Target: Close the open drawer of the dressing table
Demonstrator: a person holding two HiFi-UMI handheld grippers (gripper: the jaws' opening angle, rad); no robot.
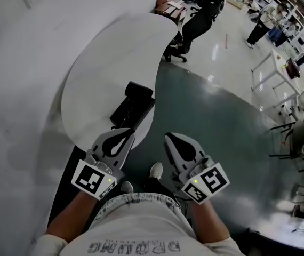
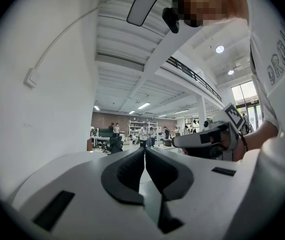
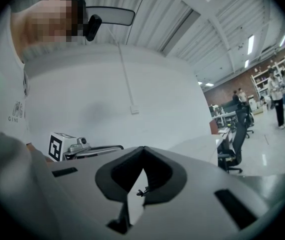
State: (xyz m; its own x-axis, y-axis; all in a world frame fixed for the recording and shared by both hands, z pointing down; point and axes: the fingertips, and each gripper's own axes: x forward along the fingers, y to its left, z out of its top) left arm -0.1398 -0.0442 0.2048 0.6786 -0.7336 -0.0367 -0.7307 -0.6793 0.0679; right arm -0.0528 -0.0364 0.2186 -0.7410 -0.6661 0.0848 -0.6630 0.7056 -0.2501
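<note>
The dressing table (image 1: 98, 73) has a white oval top and stands against the white wall. Its dark drawer (image 1: 133, 104) sticks out open from the table's near right edge. My left gripper (image 1: 127, 134) is shut with nothing in it; its tips sit just short of the drawer's near end. My right gripper (image 1: 169, 138) is shut and empty too, over the dark floor to the right of the drawer. Both point level. In the left gripper view the pads (image 2: 132, 170) meet at the tip, and in the right gripper view the fingertips (image 3: 155, 171) touch.
A white wall (image 1: 18, 89) runs along the left. A black office chair (image 1: 186, 33) stands beyond the table. White desks (image 1: 272, 71), chairs and several people fill the far right. My shoe (image 1: 156, 170) is on the dark floor below the grippers.
</note>
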